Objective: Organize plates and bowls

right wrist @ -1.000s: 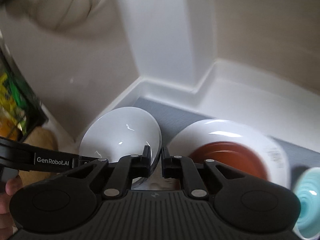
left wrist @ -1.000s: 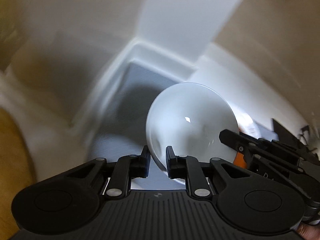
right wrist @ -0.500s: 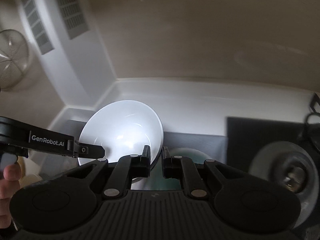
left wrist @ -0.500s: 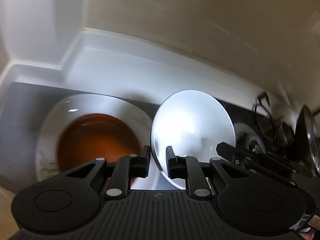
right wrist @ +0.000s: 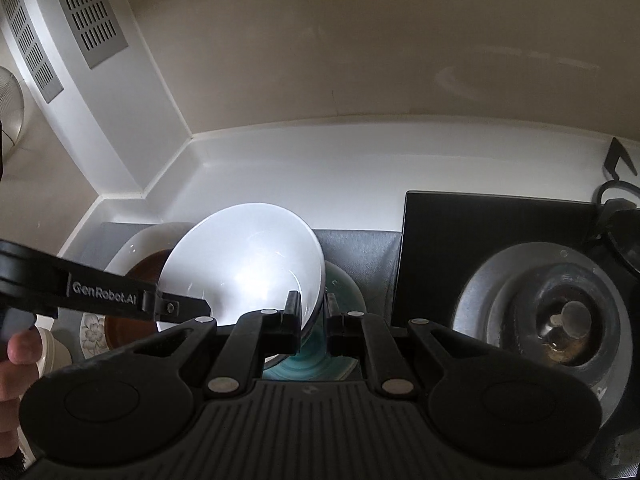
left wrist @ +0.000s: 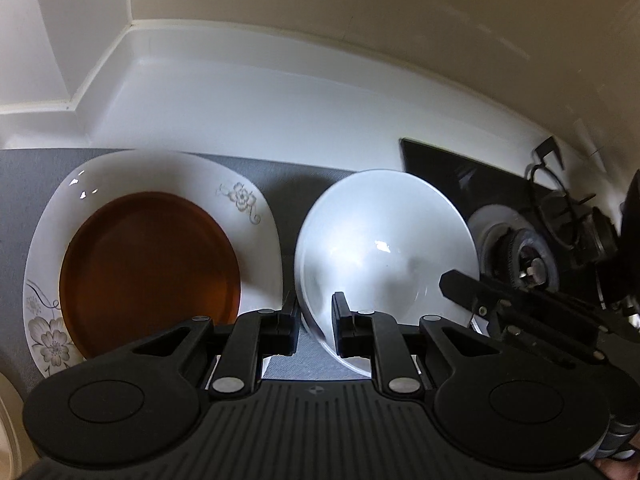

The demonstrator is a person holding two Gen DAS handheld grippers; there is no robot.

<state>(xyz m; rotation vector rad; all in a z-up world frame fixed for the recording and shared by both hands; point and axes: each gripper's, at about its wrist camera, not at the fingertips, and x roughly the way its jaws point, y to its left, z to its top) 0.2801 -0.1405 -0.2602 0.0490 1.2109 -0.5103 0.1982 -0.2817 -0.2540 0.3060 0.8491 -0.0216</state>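
The view has swung in the last second from the white corner of the desk (left wrist: pixel 224 92) across to the dishes. This suggests the carry is nearing a stacking spot. At far left lies a broad, glossy white plate with grey flower prints (left wrist: pixel 240 200), and a flat, matte brown round plate (left wrist: pixel 148 264) rests inside it on the grey textured mat (left wrist: pixel 292 184). Just right, the smooth white ceramic bowl (left wrist: pixel 384 240) hangs tilted. The left claw (left wrist: pixel 316 320) is pinched on its near rim, and the right claw (right wrist: pixel 308 312) is clamped on the opposite rim. A ribbed teal glazed bowl (right wrist: pixel 340 292) sits directly below, with the black stove burner (right wrist: pixel 560 312) further right.
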